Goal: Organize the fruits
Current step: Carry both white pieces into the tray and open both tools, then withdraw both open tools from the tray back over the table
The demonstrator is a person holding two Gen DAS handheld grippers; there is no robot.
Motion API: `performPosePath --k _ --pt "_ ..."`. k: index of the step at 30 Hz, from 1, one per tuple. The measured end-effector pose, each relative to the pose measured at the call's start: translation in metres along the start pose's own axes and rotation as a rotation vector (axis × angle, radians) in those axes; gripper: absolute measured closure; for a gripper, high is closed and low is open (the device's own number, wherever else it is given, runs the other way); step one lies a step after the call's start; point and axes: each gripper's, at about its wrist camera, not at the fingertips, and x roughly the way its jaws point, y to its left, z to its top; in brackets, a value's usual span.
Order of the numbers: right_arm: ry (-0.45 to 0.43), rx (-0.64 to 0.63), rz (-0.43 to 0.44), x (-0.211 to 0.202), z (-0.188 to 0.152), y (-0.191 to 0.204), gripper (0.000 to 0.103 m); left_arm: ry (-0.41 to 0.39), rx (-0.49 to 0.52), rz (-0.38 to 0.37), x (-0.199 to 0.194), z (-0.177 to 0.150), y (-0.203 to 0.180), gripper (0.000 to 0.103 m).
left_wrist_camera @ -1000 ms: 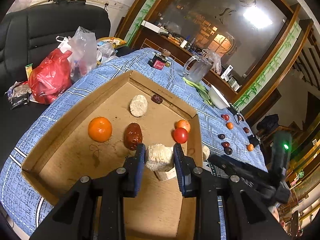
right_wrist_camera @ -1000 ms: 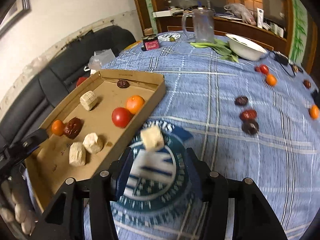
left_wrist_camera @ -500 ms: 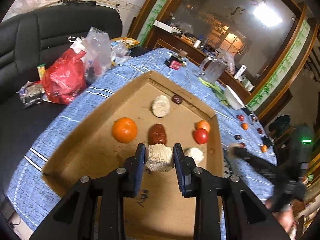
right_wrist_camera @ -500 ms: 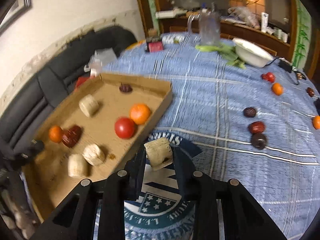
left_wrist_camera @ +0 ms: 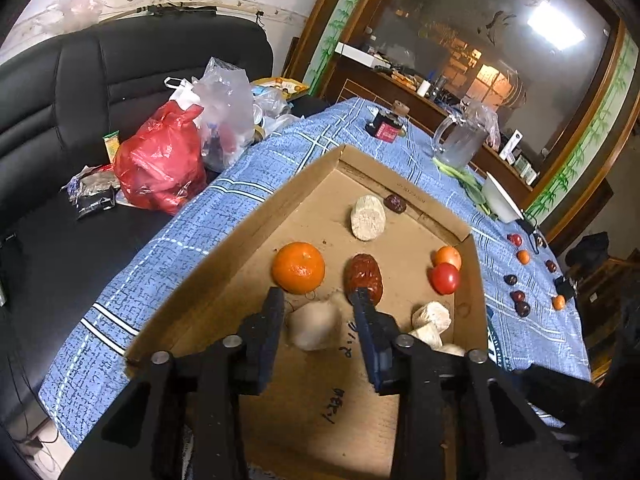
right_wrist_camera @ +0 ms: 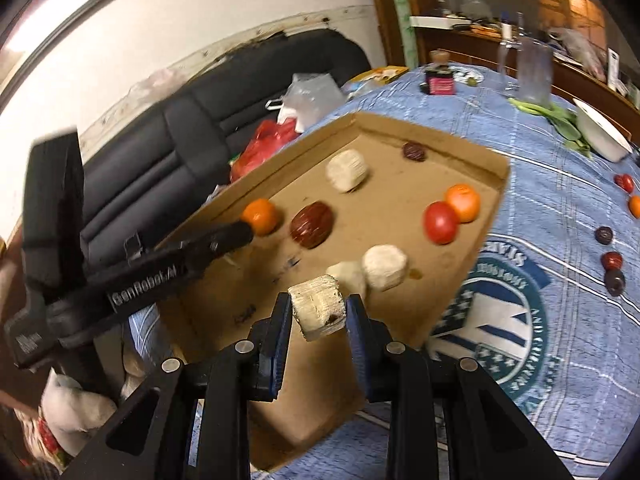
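A cardboard tray (left_wrist_camera: 240, 248) lies on the blue checked cloth. It holds an orange (left_wrist_camera: 298, 267), a red date (left_wrist_camera: 363, 276), a tomato (left_wrist_camera: 444, 278), a small orange (left_wrist_camera: 448, 257) and several pale chunks (left_wrist_camera: 367, 217). My left gripper (left_wrist_camera: 318, 308) is low over the tray floor and its jaws are opening. A blurred pale chunk (left_wrist_camera: 314, 326) sits between them, with a gap at each pad. My right gripper (right_wrist_camera: 318, 320) is shut on another pale chunk (right_wrist_camera: 318, 312) and holds it above the tray's near part (right_wrist_camera: 496, 176).
Loose dates (right_wrist_camera: 612, 262) and small oranges (left_wrist_camera: 558, 302) lie on the cloth right of the tray. A white bowl (left_wrist_camera: 500, 200), greens and a glass jug (left_wrist_camera: 460, 144) stand at the back. Left of the table is a black sofa with a red bag (left_wrist_camera: 160, 172).
The left jaws have parted from the pale chunk they gripped, near the orange. The right gripper closed on a chunk on the cloth and carried it left over the tray.
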Motion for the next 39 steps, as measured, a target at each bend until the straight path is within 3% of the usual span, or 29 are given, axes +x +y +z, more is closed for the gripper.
performPosePath --k 14,16,18,20,25,31,35,39 --pt "-0.023 -0.073 -0.032 0.007 -0.006 0.017 0.071 -0.047 -0.029 -0.027 -0.026 0.006 0.000 0.042" --pt "-0.042 -0.065 -0.033 -0.002 -0.008 0.016 0.069 -0.048 -0.019 -0.023 -0.030 0.005 -0.003 0.042" --pt "-0.069 -0.042 -0.035 -0.014 -0.012 0.010 0.057 -0.049 0.001 -0.022 -0.034 0.004 -0.009 0.042" --pt "-0.098 -0.003 -0.041 -0.028 -0.018 -0.001 0.051 -0.056 0.037 -0.013 -0.039 0.000 -0.020 0.042" --pt "-0.155 0.154 -0.086 -0.063 -0.035 -0.044 0.050 -0.068 0.146 0.006 -0.047 -0.012 -0.057 0.035" --pt "-0.227 0.346 -0.145 -0.099 -0.061 -0.101 0.041 -0.076 0.310 0.073 -0.049 -0.041 -0.116 0.027" --pt "-0.255 0.397 -0.158 -0.116 -0.076 -0.118 0.040 -0.076 0.382 0.108 -0.049 -0.055 -0.147 0.024" --pt "-0.285 0.418 -0.169 -0.131 -0.088 -0.130 0.034 -0.096 0.458 0.150 -0.052 -0.066 -0.176 0.021"
